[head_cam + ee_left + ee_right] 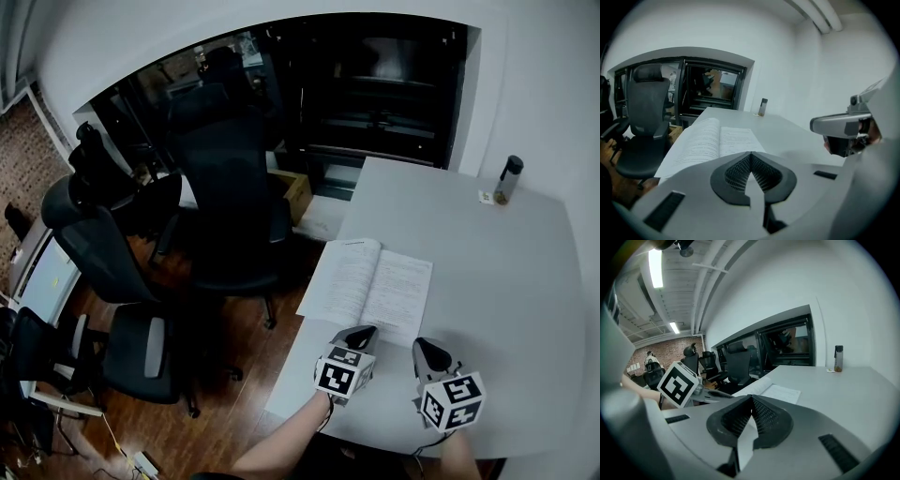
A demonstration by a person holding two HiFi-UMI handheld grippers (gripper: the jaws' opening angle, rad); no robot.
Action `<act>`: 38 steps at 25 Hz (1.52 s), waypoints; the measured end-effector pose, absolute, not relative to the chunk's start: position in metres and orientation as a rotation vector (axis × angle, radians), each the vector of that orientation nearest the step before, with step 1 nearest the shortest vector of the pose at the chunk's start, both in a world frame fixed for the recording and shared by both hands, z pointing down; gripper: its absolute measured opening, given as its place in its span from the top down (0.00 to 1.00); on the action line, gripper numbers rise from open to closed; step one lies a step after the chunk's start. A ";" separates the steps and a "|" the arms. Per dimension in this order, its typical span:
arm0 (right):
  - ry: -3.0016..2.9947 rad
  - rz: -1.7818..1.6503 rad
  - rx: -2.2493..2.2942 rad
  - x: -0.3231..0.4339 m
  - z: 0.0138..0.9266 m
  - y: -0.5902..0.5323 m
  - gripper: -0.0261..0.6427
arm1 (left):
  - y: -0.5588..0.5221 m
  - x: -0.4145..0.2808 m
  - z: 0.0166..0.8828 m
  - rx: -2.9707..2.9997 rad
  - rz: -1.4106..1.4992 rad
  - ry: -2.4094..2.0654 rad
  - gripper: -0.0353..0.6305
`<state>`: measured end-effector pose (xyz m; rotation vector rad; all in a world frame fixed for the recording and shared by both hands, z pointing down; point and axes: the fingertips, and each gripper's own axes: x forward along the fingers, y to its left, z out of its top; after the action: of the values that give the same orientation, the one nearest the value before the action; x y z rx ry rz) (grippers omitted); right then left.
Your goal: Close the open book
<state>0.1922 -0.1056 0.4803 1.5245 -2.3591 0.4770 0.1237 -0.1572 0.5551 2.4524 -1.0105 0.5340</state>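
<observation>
An open book [368,288] with printed white pages lies flat on the grey table [506,281], near its left edge. My left gripper [366,332] hovers just short of the book's near edge, jaws shut and empty. To its right, my right gripper [424,349] is also shut with nothing in it, a little nearer than the book's right page. From the left gripper view the book [710,143] spreads out just beyond the closed left gripper [750,154]. From the right gripper view the book [776,392] lies ahead and left of the closed right gripper [751,399].
A dark bottle [508,180] stands at the table's far right corner beside a small tag. Several black office chairs [225,187] crowd the wooden floor left of the table. A cardboard box [292,192] sits behind them.
</observation>
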 end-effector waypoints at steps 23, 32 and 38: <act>-2.013 0.374 1.304 0.018 0.593 -0.227 0.96 | -0.201 -0.061 0.600 2.339 0.636 -0.990 0.94; -2.003 0.420 1.371 0.046 0.589 -0.215 0.96 | -0.212 -0.037 0.609 2.337 0.656 -0.957 0.94; -2.039 0.438 1.392 0.058 0.580 -0.210 0.96 | -0.224 -0.015 0.619 2.351 0.697 -0.940 0.94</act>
<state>0.0583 -0.2105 0.5803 1.3923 -2.0389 0.4380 -0.0151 -0.2239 0.6185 2.3507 -0.9400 0.6971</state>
